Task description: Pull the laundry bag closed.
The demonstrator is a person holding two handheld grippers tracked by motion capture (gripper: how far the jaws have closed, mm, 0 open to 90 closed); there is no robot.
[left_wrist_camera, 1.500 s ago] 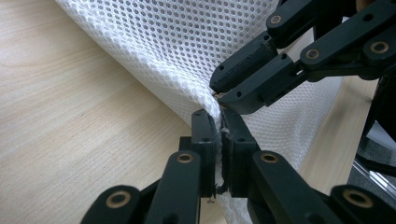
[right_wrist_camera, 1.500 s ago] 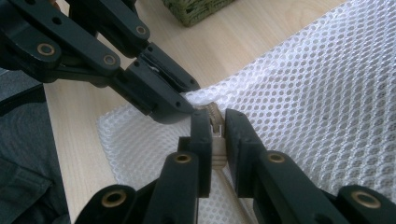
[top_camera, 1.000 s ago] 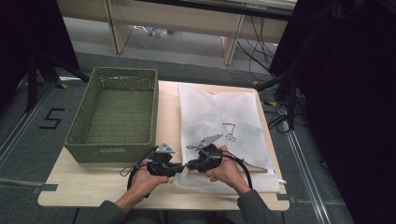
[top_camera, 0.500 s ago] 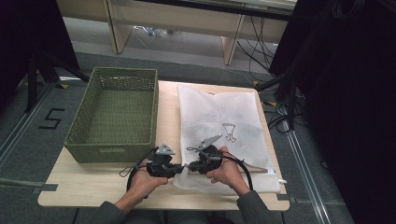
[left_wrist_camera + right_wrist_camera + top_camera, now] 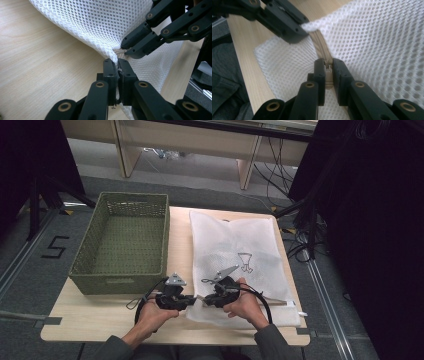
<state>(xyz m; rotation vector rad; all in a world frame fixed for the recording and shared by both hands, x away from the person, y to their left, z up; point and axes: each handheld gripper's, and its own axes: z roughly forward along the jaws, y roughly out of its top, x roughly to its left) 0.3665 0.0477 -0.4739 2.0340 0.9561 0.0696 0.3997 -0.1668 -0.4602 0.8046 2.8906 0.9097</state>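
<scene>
Mesh bag [image 5: 235,250] laid flat, long axis front-to-back; near edge pinched by closed left gripper [image 5: 117,65] and right gripper [image 5: 327,66].

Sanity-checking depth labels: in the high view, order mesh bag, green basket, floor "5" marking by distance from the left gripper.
From the left gripper, high view:
1. White mesh bag: touching, its near corner pinched in the jaws, spread to the right.
2. Green basket: just up and left, near wall close to the hand.
3. Floor marking "5": far left, off the table, beyond the basket.
</scene>
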